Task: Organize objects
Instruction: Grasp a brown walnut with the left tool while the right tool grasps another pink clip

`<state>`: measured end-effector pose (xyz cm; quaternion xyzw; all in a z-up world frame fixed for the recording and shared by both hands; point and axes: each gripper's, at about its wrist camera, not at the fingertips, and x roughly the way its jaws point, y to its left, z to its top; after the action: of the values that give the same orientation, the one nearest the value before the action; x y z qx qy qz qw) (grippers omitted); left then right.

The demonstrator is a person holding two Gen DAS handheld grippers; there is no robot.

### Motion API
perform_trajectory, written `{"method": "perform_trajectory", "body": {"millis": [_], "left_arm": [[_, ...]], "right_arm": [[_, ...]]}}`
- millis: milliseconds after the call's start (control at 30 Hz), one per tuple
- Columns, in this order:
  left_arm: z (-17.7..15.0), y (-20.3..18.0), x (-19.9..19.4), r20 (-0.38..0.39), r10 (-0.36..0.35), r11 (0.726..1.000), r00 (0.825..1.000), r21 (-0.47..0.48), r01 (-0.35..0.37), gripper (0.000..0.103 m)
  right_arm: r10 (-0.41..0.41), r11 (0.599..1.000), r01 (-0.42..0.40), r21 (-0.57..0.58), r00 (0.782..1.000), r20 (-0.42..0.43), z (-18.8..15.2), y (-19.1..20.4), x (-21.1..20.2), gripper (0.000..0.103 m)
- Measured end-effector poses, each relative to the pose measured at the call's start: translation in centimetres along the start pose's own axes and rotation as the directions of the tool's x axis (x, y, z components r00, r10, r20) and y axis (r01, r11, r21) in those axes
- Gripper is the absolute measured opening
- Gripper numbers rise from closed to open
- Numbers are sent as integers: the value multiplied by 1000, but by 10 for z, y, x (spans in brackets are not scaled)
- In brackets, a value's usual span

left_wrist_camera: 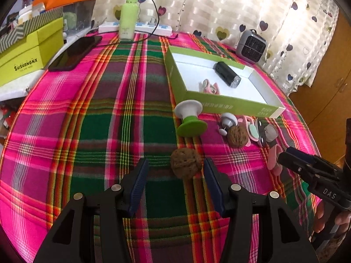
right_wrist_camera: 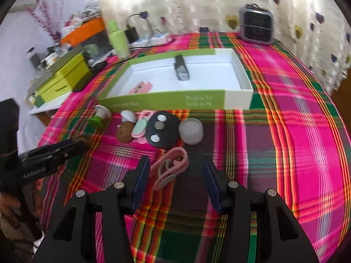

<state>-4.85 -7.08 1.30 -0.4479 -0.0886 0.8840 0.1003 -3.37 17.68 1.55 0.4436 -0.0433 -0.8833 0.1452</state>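
Note:
My left gripper (left_wrist_camera: pixel 175 166) is open, its fingers on either side of a brown walnut (left_wrist_camera: pixel 186 163) on the plaid cloth, not touching it. My right gripper (right_wrist_camera: pixel 176 164) is open around a pink clip (right_wrist_camera: pixel 170 167) lying on the cloth. A green-sided white tray (left_wrist_camera: pixel 186 74) (right_wrist_camera: pixel 175 100) holds a black cylinder (left_wrist_camera: pixel 227 73) (right_wrist_camera: pixel 181 70) and a pink clip (left_wrist_camera: pixel 209 86) (right_wrist_camera: pixel 141 87). In front of the tray lie a green-and-white spool (left_wrist_camera: pixel 189 118), a second walnut (left_wrist_camera: pixel 237 135) (right_wrist_camera: pixel 125 132), a black disc with buttons (right_wrist_camera: pixel 160 131) and a white round lid (right_wrist_camera: pixel 190 130).
A green bottle (left_wrist_camera: pixel 129 15), a power strip (left_wrist_camera: pixel 136 27) with cable, and a phone (left_wrist_camera: pixel 74 52) stand at the back left. Yellow-green boxes (left_wrist_camera: pixel 28 50) sit left of the table. A grey small heater (left_wrist_camera: pixel 251 46) (right_wrist_camera: pixel 256 23) stands at the back right by the curtain.

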Motion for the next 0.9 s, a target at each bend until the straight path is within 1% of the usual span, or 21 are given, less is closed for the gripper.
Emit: {"method": "perform_trajectory", "body": {"millis": [67,133,267,400,533,667,733,800,900], "left_arm": [[0,-1,1,1,-1,1000,1000,3,1,51],[0,-2,1,2,5,1000,1000,5,-5,51],[-1,-3,2,9,8,1000,1000,8,-8,51],[-1,-4,2,14,9,1000,1000,14,-9,51],[-2,-4,2,17,12,1000,1000,14,-12,51],[0,-6,2,20,24,1000,1000,14,-24,51],[0,-7,2,22,25,1000,999,14,-26,51],[1,-6,2,22,26,1000,999,8,-26,49],[2,-5,3,21,25,1000,999,2,-25,42]], "right_arm": [[21,1000,-21,20,1000,-6,0,1,2,50],[0,1000,0,24,1000,-4,0,4,5,50],[1,1000,0,30,1000,-18,-1,7,13,50],[-32,999,31,-23,1000,-2,-5,14,13,50],[-38,999,38,-21,999,4,-6,12,12,49],[-80,996,81,-48,997,22,-8,13,11,38],[-87,995,88,-49,996,24,-9,12,10,33],[-87,995,88,-40,996,28,-10,9,9,32],[-93,995,94,-32,995,31,-10,4,7,31]]}}
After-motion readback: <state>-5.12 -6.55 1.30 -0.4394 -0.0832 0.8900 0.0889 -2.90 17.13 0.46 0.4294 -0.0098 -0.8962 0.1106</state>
